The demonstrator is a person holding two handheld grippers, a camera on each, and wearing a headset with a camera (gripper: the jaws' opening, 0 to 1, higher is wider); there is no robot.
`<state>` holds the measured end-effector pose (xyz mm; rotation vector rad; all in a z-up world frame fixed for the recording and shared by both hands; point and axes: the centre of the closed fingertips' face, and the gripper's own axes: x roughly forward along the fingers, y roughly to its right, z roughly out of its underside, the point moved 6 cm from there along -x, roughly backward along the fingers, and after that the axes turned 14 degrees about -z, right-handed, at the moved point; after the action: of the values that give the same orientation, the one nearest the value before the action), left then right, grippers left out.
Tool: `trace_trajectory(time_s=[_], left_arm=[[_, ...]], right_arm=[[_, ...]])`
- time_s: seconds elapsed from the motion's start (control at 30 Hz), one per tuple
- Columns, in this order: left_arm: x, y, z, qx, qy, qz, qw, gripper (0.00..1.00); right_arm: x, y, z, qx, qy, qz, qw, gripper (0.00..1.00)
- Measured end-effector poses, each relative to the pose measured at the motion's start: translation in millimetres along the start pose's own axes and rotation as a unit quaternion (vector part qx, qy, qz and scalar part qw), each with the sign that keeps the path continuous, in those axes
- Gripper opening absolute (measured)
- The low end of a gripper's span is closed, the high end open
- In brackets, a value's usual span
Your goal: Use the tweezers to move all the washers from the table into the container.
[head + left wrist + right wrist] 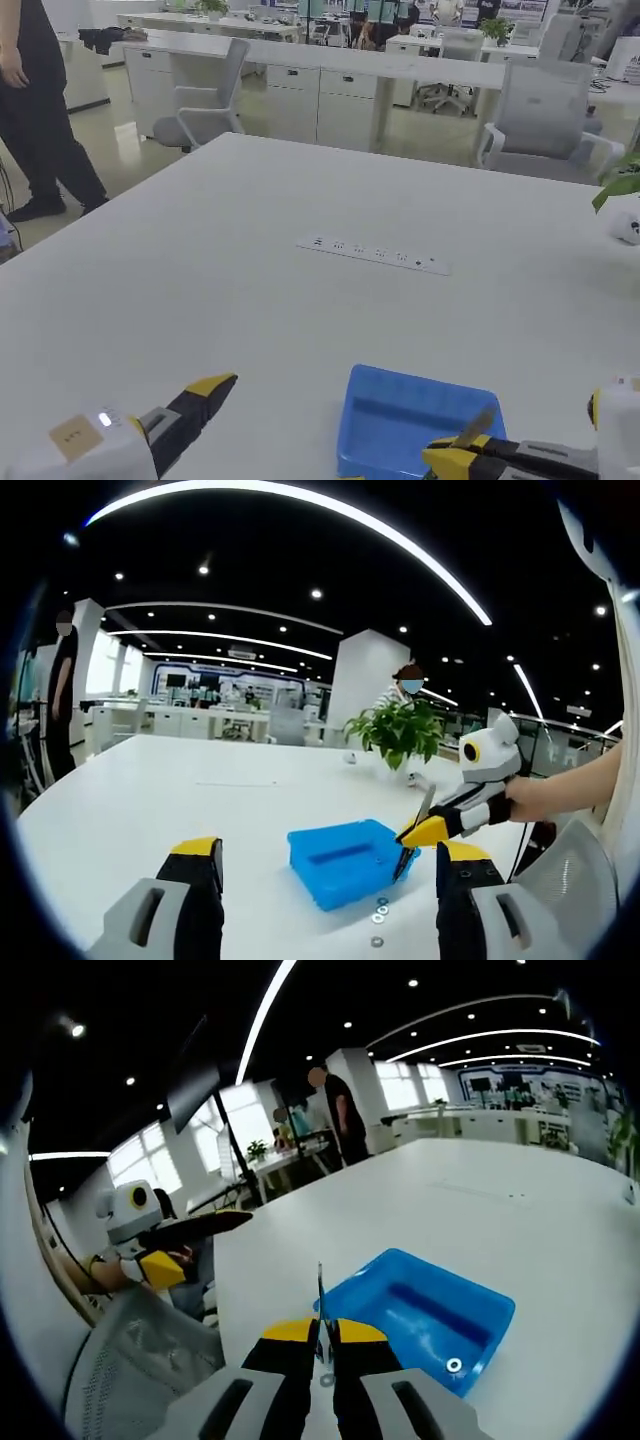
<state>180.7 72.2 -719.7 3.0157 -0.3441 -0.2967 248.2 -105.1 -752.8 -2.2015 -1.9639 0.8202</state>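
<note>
Nearest in the head view, the left gripper pokes in at the near left, with bare desk between it and the blue container. At the near right, the right gripper holds the tweezers slanting up over the container's near edge.

From the left gripper view, its own jaws stand spread wide with nothing between them. A few washers lie loose on the desk just on the near side of the container. The tweezers' tips hang close above them; whether they carry one I cannot tell.

From the right gripper view, the jaws are pressed together on the tweezers' shaft, and one washer already sits in a corner of the container.

The pick looks to be the step in hand. Bring the tips down low, nip a single washer by its rim, lift it clear of the wall, then ease the squeeze over the middle. The idle left gripper could steady the container.
</note>
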Motion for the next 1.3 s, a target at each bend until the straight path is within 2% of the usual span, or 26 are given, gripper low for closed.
trace_trajectory(time_s=[0.17, 0.27, 0.4, 0.57, 0.83, 0.9, 1.07, 1.17, 1.23, 1.3], left_arm=[[-0.3, -0.1, -0.1, -0.001, 0.002, 0.001, 1.0, 0.9], [-0.5, -0.1, -0.5, -0.003, 0.003, 0.001, 1.0, 0.9], [-0.5, -3.0, -0.7, -0.009, 0.003, -0.005, 0.9999, 0.89], [-0.8, -4.5, -1.5, -0.018, 0.006, -0.008, 0.9998, 0.89], [-0.9, -4.1, -1.0, -0.014, 0.005, -0.009, 0.9999, 0.89], [-1.0, -4.2, -0.9, -0.014, 0.004, -0.009, 0.9999, 0.89], [-1.3, -3.5, -1.0, -0.012, 0.005, -0.008, 0.9999, 0.89], [-1.2, -3.5, -0.9, -0.013, 0.004, -0.009, 0.9999, 0.88], [-1.2, -3.1, -0.9, -0.013, 0.004, -0.007, 0.9999, 0.88], [-1.1, -2.4, -0.8, -0.012, 0.004, -0.006, 0.9999, 0.88]], right_arm=[[7.7, 2.0, 16.0, 0.013, -0.017, -0.002, 0.9998, 0.03], [11.5, 1.0, 19.6, 0.018, -0.022, -0.006, 0.9996, 0.03], [25.9, -11.6, 25.7, 0.013, -0.043, -0.035, 0.9984, 0.03], [45.0, -16.3, 36.0, 0.021, -0.058, -0.06, 0.9963, 0.03], [57.7, -18.8, 35.5, 0.013, -0.078, -0.07, 0.9944, 0.03], [58.4, -19.1, 38.4, -0.001, -0.098, -0.07, 0.9928, 0.03], [58.0, -24.9, 35.4, -0.04, -0.115, -0.065, 0.9904, 0.03], [58.0, -25.6, 35.9, -0.047, -0.123, -0.065, 0.9892, 0.03], [57.8, -24.9, 38.1, -0.06, -0.138, -0.061, 0.9866, 0.03], [58.7, -27.9, 36.3, -0.058, -0.132, -0.068, 0.9872, 0.03]])
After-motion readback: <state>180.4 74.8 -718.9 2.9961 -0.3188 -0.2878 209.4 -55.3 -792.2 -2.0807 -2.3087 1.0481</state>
